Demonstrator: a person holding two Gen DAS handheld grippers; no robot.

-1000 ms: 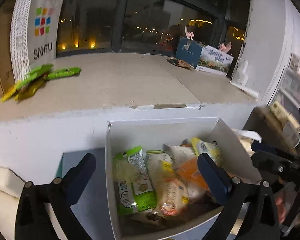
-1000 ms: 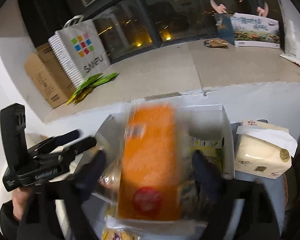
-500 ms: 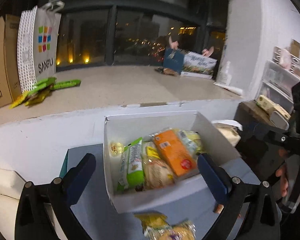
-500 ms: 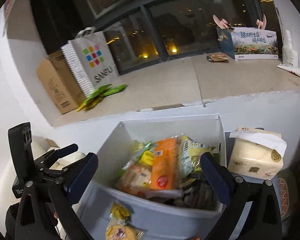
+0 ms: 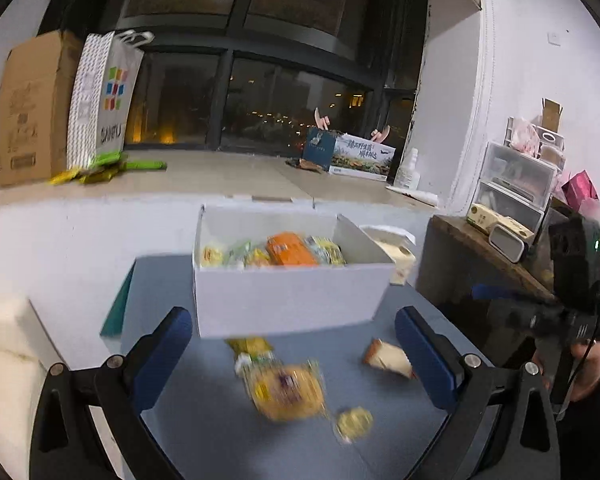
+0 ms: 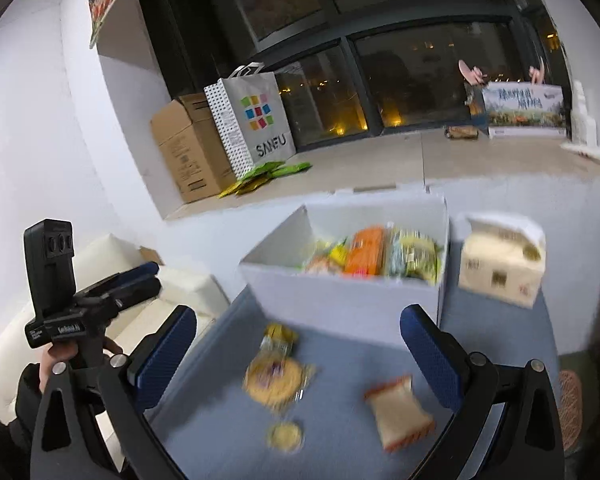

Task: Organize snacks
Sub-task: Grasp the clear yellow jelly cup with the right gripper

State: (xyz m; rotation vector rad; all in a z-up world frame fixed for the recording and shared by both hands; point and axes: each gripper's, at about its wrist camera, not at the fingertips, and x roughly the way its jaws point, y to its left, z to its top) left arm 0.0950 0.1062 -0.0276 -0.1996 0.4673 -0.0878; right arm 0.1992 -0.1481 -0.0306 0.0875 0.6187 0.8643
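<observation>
Both grippers retreated from box (image 5: 292,304); loose snacks (image 5: 286,390) near table edge.

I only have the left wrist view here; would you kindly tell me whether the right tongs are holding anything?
Observer: No. In the right wrist view the right tongs stand wide open and grip nothing.
Operator: Thank you. What is the pale thing half hidden behind the white box?
Observer: It is a tissue pack, seen whole in the right wrist view. It stands on the box's right side with a narrow gap between them.
</observation>
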